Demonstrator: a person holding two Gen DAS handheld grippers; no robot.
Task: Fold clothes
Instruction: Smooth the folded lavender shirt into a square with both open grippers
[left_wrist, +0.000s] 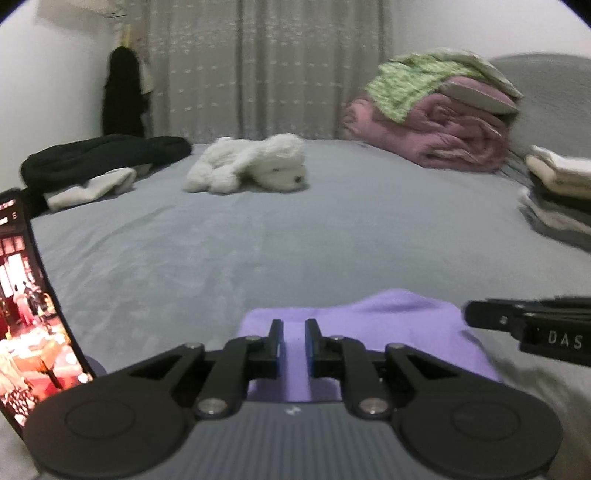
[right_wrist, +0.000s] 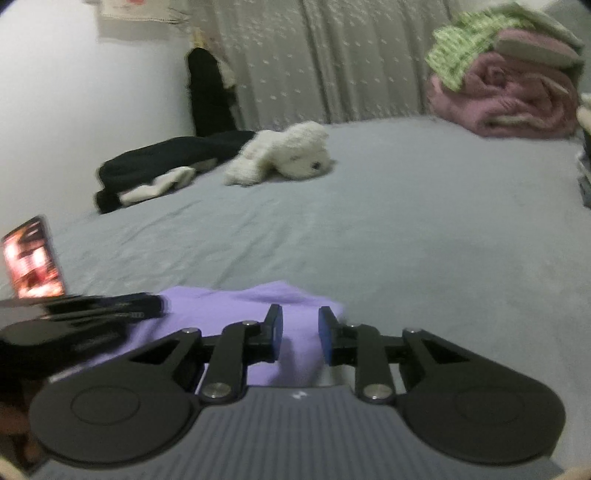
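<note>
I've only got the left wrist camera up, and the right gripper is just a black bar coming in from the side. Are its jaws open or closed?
Observer: Open. In the right wrist view, the right gripper shows a clear gap between its blue pads.
Operator: Is anything in that gap?
Observer: The purple garment shows through it, near the cloth's right edge. The pads are not seen pressing on it.
Operator: And where does my gripper sit, seen from that side?
Observer: The left gripper appears blurred, side-on, with its tip at the garment's left edge.
</note>
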